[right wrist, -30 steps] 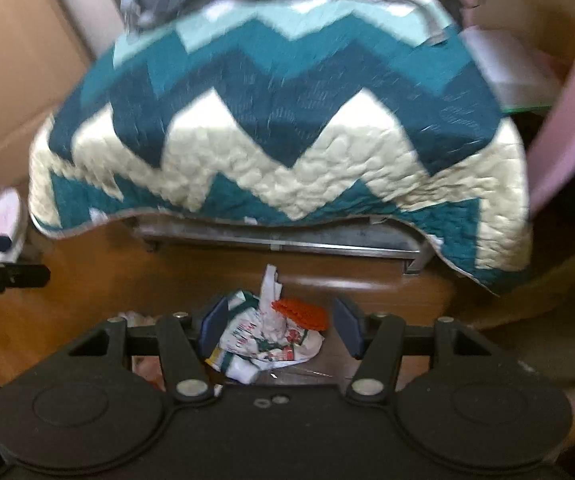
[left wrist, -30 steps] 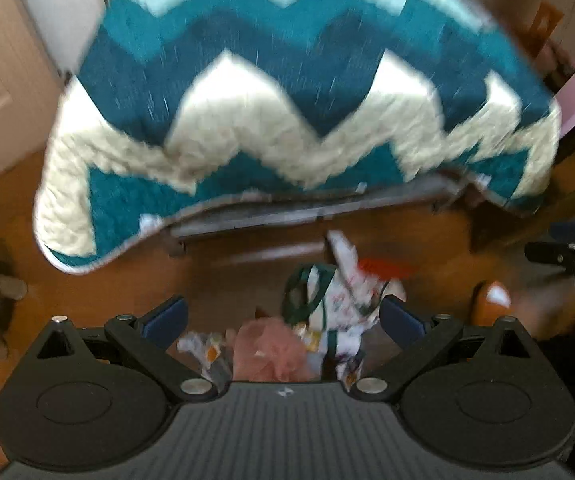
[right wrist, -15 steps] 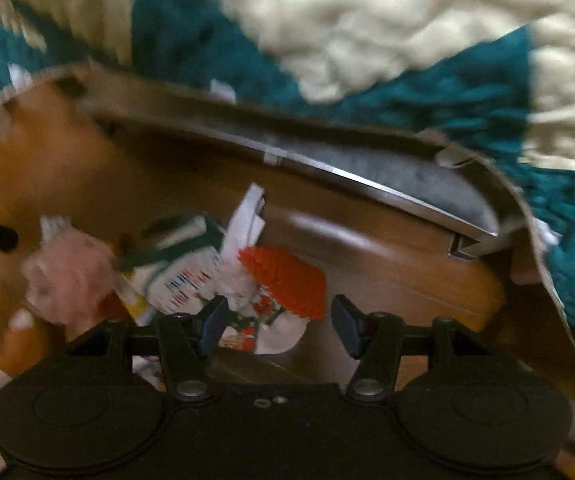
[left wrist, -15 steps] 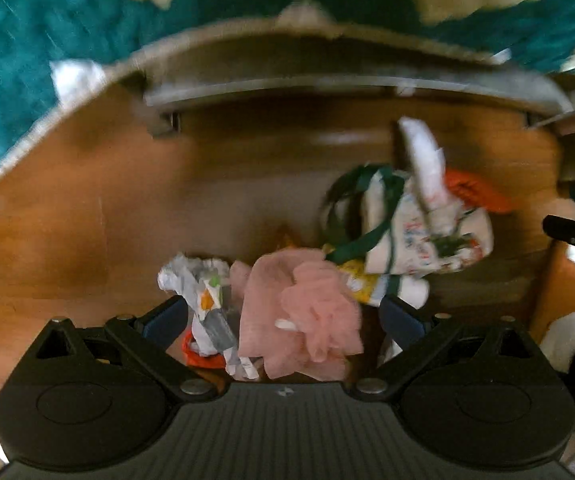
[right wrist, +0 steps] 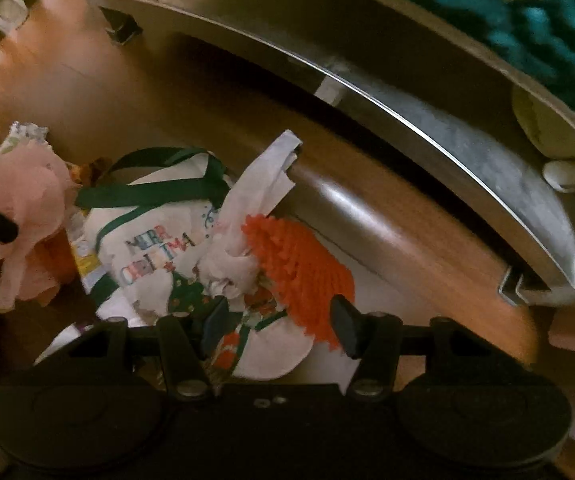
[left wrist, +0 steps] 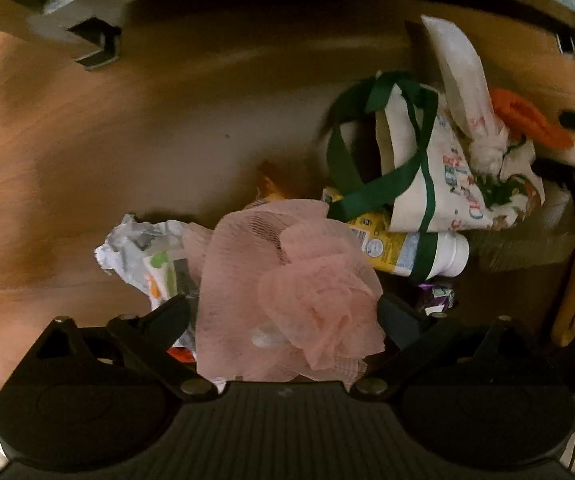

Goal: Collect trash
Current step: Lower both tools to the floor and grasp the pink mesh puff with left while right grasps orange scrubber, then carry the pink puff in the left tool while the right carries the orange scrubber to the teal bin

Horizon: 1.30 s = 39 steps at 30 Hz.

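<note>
Both grippers have dropped from the quilted bed to the floor (left wrist: 87, 128) litter pile. Printed tote bag (right wrist: 147, 252): limp cloth, light; its green straps are the likeliest hold. Left gripper (left wrist: 283, 316) fingers released around the airy pink mesh puff (left wrist: 287, 280); right gripper (right wrist: 279, 320) fingers, narrowing slightly, straddle the soft orange bristly mitt (right wrist: 299, 268), not pinching.

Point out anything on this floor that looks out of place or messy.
A heap of litter lies on the wooden floor beside the metal bed frame: a pink mesh puff, crumpled paper, a plastic bottle on its side under a slumped Christmas bag, and an orange bristly piece.
</note>
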{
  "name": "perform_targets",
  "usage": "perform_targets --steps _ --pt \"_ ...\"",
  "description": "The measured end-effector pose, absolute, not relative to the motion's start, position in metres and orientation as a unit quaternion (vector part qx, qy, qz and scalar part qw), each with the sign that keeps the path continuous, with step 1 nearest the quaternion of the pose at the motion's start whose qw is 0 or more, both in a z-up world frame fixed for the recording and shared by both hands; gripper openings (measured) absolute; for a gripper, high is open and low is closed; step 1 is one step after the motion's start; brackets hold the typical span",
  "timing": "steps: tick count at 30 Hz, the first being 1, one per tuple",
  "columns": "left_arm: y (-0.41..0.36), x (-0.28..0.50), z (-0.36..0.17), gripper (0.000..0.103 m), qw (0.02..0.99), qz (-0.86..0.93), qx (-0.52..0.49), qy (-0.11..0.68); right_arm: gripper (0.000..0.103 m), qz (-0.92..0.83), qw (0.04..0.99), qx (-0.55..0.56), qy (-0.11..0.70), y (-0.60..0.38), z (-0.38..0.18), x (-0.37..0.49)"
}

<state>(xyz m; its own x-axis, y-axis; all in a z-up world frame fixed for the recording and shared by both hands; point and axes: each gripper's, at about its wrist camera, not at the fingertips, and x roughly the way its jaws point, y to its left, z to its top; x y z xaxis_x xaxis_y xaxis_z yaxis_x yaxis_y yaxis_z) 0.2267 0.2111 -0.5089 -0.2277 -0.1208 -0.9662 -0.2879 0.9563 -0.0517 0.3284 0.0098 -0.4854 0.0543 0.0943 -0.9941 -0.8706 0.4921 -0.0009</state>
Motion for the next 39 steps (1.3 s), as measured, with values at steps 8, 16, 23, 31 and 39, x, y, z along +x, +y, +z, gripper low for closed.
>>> perform_targets --steps 8,16,23,31,39 --pt "0.209 0.229 -0.517 0.070 0.602 0.061 -0.137 0.785 0.047 0.374 0.651 -0.353 0.559 0.021 -0.503 0.332" --pt "0.212 0.236 -0.509 0.034 0.603 0.057 -0.142 0.783 0.008 0.358 0.665 -0.344 0.559 0.019 -0.500 0.334" --pt "0.216 0.237 -0.484 0.029 0.611 0.060 -0.149 0.775 0.007 0.344 0.690 -0.319 0.551 0.008 -0.460 0.331" --pt "0.208 0.239 -0.412 0.029 0.642 0.065 -0.154 0.748 0.008 0.318 0.726 -0.260 0.551 -0.005 -0.379 0.324" --pt "0.200 0.232 -0.296 0.029 0.707 0.057 -0.172 0.684 0.007 0.316 0.760 -0.186 0.537 -0.030 -0.266 0.296"
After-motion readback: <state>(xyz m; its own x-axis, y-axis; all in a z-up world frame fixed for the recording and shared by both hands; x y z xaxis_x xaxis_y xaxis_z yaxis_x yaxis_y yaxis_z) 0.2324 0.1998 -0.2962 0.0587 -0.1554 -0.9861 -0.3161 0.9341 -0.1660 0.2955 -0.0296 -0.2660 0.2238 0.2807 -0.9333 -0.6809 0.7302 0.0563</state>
